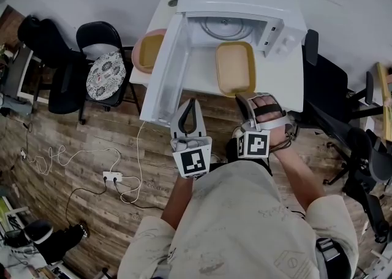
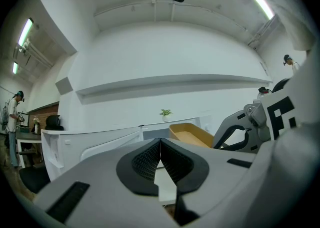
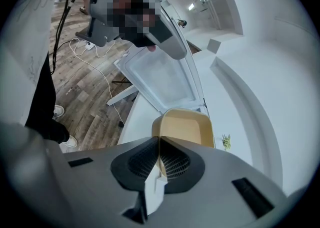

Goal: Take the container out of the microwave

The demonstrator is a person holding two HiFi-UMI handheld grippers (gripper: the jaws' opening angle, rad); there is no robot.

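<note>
Container (image 1: 235,68) is out of the microwave (image 1: 245,2), a tan tray over the white table (image 1: 278,81) at centre frame, just below the open cavity and right of the swung-out door (image 1: 166,78). Can't tell if it rests on the table or is held just off it. Right gripper (image 1: 241,96) sits at the tray's lower edge, jaws pinched together on the near rim, going by its own view, where the rim runs straight into the pads. Left gripper (image 1: 193,103) hangs at lower centre beside the door's bottom corner, jaws together with nothing between them, apart from both tray and door. Step in hand, as I judge it: the tail end of the pull-out, tray clear of the cavity. Next move likely calls for setting the tray flat, well in from the table's front edge, then opening the right jaws and backing off without dragging the rim. Risk: a one-edge grip may tip the tray.
</note>
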